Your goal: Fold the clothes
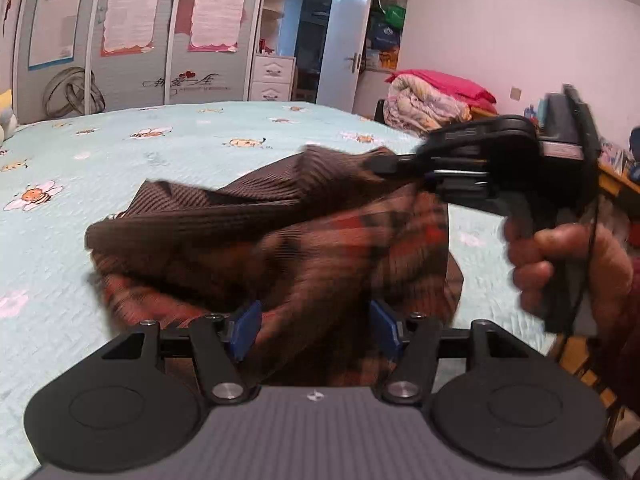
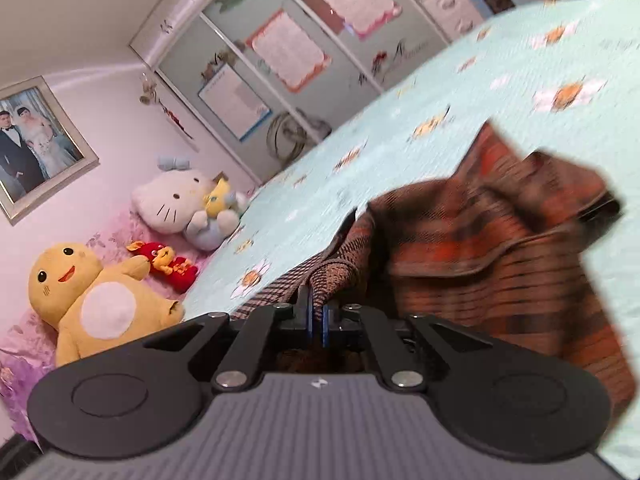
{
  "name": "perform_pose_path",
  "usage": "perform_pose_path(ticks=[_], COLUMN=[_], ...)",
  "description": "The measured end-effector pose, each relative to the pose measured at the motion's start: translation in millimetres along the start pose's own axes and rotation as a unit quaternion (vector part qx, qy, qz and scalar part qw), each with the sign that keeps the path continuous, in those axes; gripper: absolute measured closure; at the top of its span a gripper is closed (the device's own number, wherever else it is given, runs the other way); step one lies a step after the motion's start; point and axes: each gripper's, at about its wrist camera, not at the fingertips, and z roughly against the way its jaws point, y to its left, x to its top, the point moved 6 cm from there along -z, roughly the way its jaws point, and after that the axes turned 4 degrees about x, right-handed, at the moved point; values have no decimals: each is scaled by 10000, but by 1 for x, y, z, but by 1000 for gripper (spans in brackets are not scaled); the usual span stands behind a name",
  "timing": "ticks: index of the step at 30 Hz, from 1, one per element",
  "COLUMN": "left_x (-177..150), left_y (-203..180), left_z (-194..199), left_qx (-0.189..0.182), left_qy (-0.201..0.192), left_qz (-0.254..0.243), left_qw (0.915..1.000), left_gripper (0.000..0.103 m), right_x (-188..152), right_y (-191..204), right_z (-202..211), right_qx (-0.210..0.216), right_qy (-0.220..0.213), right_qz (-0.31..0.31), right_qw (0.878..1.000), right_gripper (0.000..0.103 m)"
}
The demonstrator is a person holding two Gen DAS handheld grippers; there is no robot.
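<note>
Brown plaid garment (image 1: 280,240) edge clamped in right gripper (image 2: 317,326) — left gripper (image 1: 314,330) apart, bedspread (image 1: 160,152) beyond.

1. A light blue bedspread (image 1: 200,148) printed with bees and flowers covered the bed.
2. Beyond the bedspread's far edge stood a grey wardrobe (image 1: 132,40) with pink-bordered posters (image 1: 218,16) on its doors.
3. Right of the wardrobe, a white door (image 1: 344,44) stood ajar.
4. Folded quilts (image 1: 432,100) were stacked off the bedspread's far right corner.
5. At the bedspread's head end lay a yellow plush toy (image 2: 96,300) and a white cat plush (image 2: 180,200), under a framed photograph (image 2: 36,144).
</note>
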Motion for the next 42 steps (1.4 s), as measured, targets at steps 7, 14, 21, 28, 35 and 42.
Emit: perform_pose_path(ticks=[7,14,21,28,35,42], left_x=[0,7,14,20,17,13], left_y=[24,85,122,98,108,144], left_z=[-1,-10,-31,-50,-77,-110], left_qx=[822,1277,1613,1967,1972,1679], left_qy=[70,157,156,-62,350,824], left_qz=[8,1174,1337,-454,-466,504], left_qw=[9966,9847,9777,9794,9786,9811], left_gripper=[41,41,41,41,40,40], right_x=[-18,-17,-3,-7,-17,-15], right_y=[-29,-29,-40,-46,-52,-45], right_z=[22,20,37,32,24,12], right_qx=[-54,184,700,233,-90,-40], right_qy=[149,102,-215,-30,181,457], right_qz=[-393,-541,-1293,-935,-611,-232], right_qw=[9991,9983,9889,9953,9979,9987], right_gripper=[100,100,100,100,95,76])
